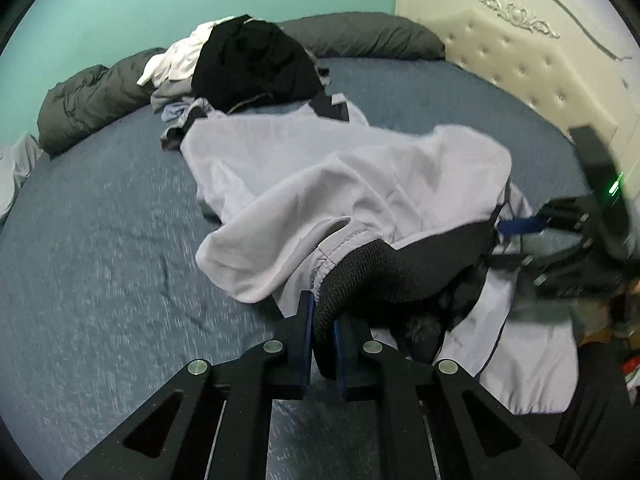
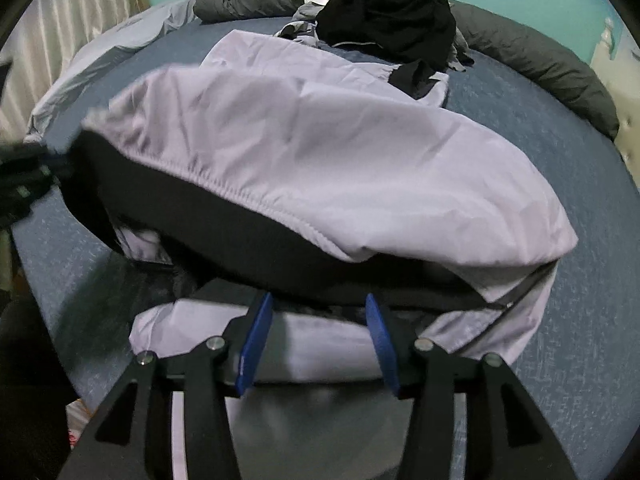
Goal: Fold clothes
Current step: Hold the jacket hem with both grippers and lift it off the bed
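Left gripper (image 1: 322,320): fingers drawn narrow, pinching the black mesh waistband (image 1: 360,276) of the lilac garment (image 1: 320,168) at the near edge of the bed; the band curls down between the blue pads.
Right gripper (image 2: 316,336): jaws spread wide, blue pads (image 2: 256,340) well apart, nothing between them; it hovers just in front of the garment's dark band. In the left wrist view it shows blurred at the far right, a green light on its body.
Lilac garment: spread across the middle of the blue bedsheet (image 1: 100,260), running from the near edge away toward the pile. The waist end is lifted, so the lilac cloth bulges up in a hump with the dark lining (image 2: 240,240) showing beneath it. Whether it is trousers or a jacket, I cannot tell.
Lower layer: a second lilac layer (image 2: 312,344) lies flat on the sheet, under the lifted part and right by the right gripper's pads.
Clothes pile (image 1: 248,68): far side of the bed, a black item on top, white and grey pieces under and left of it, touching the garment's far end.
Grey duvet (image 1: 88,100): bunched along the far edge, behind the pile.
Headboard (image 1: 520,52): cream, tufted, far right.
Wall (image 1: 160,0): turquoise, behind the bed.
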